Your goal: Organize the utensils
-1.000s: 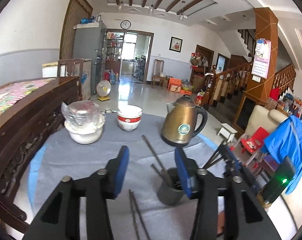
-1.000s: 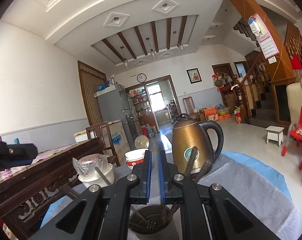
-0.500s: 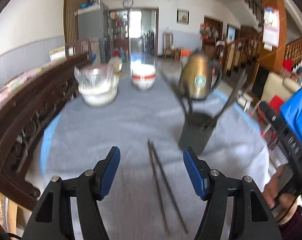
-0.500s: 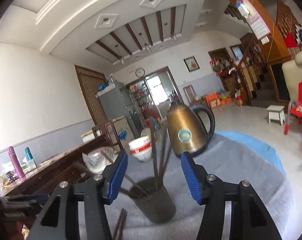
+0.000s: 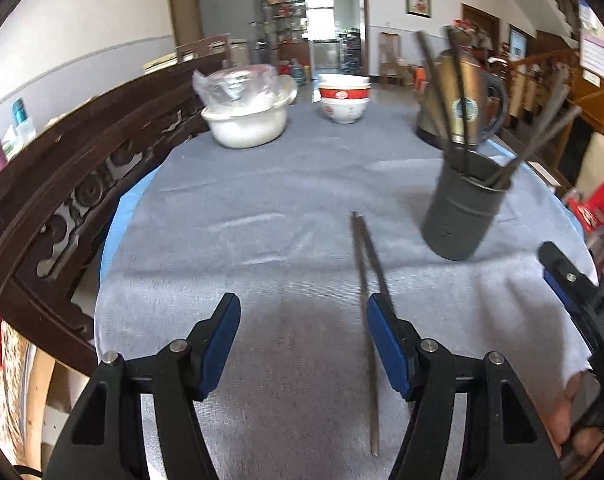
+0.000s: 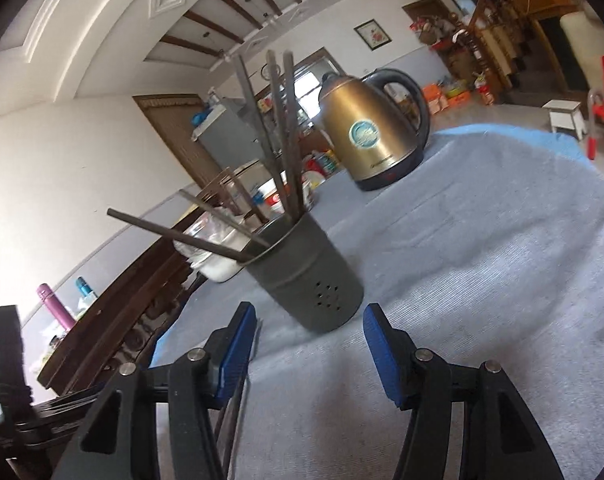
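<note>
The kettle [image 6: 368, 128] bears a round teal badge with a line of print beneath it, too small to read; no other writing is legible.

In the left wrist view, the left gripper [image 5: 302, 332] fills the bottom of the frame with its blue pads spread wide and nothing between them. Two loose chopsticks [image 5: 366, 268] lie on the grey cloth [image 5: 262, 208] at centre right, running from mid-frame down toward the bottom; the lower part passes just beside, or behind, the right pad, and contact cannot be told. The holder [image 5: 462, 216], a dark cup with small holes, stands right of centre with several chopsticks leaning out. Behind it sits the kettle; a red-and-white bowl [image 5: 344, 100] and a covered white bowl [image 5: 246, 120] stand at the cloth's far edge, top centre. The cloth's left and middle are bare.

In the right wrist view, the right gripper [image 6: 310, 344] is likewise wide apart and holds nothing, with the holder just ahead of its pads. Bare cloth spreads across the right half.
</note>
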